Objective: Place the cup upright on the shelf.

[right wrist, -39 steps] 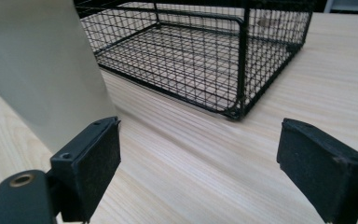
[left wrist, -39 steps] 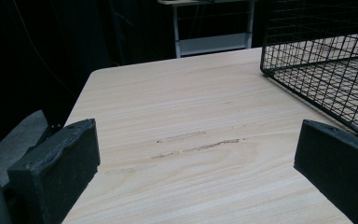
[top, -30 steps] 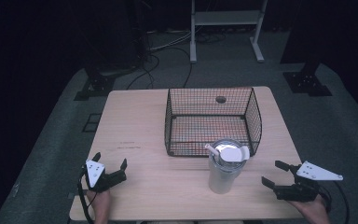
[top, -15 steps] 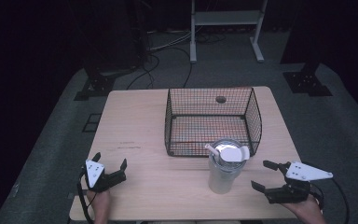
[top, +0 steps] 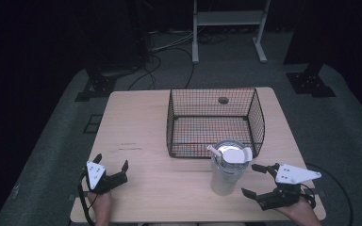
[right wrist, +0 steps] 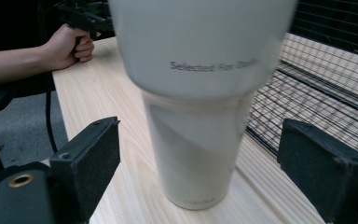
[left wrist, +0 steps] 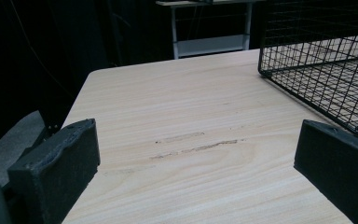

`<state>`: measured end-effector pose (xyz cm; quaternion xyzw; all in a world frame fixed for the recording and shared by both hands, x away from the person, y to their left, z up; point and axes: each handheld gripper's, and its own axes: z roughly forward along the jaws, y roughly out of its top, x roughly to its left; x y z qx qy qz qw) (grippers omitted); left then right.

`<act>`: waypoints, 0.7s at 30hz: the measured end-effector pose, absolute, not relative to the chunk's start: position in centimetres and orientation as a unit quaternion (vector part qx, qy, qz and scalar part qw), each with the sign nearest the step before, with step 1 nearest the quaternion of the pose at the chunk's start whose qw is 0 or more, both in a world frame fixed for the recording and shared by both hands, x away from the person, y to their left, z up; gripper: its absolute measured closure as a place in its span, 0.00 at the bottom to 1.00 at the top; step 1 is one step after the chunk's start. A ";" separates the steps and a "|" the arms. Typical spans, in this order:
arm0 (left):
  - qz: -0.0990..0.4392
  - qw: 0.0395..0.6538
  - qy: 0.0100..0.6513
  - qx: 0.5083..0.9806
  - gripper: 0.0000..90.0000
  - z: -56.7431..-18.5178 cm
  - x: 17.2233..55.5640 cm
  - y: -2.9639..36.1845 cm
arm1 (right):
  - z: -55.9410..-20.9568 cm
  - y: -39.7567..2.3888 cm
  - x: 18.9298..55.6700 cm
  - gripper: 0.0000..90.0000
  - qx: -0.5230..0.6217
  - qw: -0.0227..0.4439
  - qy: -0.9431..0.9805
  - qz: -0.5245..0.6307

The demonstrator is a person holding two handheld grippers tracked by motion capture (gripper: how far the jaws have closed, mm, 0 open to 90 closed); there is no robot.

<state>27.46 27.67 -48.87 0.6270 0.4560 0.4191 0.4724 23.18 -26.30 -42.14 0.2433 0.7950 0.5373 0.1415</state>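
White tumbler (top: pixel 226 172) just beside basket (top: pixel 259 117) — both grippers' jaws spread, right gripper (top: pixel 259 181) seemingly clear — near table edge (top: pixel 193 217).

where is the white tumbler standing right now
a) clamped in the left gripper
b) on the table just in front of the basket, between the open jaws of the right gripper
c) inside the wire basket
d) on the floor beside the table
b: the white tumbler stands upright on the table, outside the wire basket, and the right gripper has its jaws spread wide to either side of it, not touching.
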 end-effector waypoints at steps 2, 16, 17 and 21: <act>0.419 0.472 0.456 0.627 0.00 -48.9 27.5 27.7 | -42.3 -25.9 23.3 0.14 0.238 0.139 0.798 0.536; 0.419 0.473 0.456 0.627 0.00 -48.9 27.5 27.7 | -43.5 -23.8 24.7 0.11 0.233 0.129 0.804 0.531; 0.419 0.473 0.456 0.627 0.00 -48.9 27.5 27.7 | -43.6 -23.5 24.9 0.11 0.234 0.129 0.803 0.533; 0.419 0.473 0.455 0.627 0.00 -48.9 27.4 27.7 | -43.9 -23.1 25.1 0.11 0.236 0.140 0.801 0.532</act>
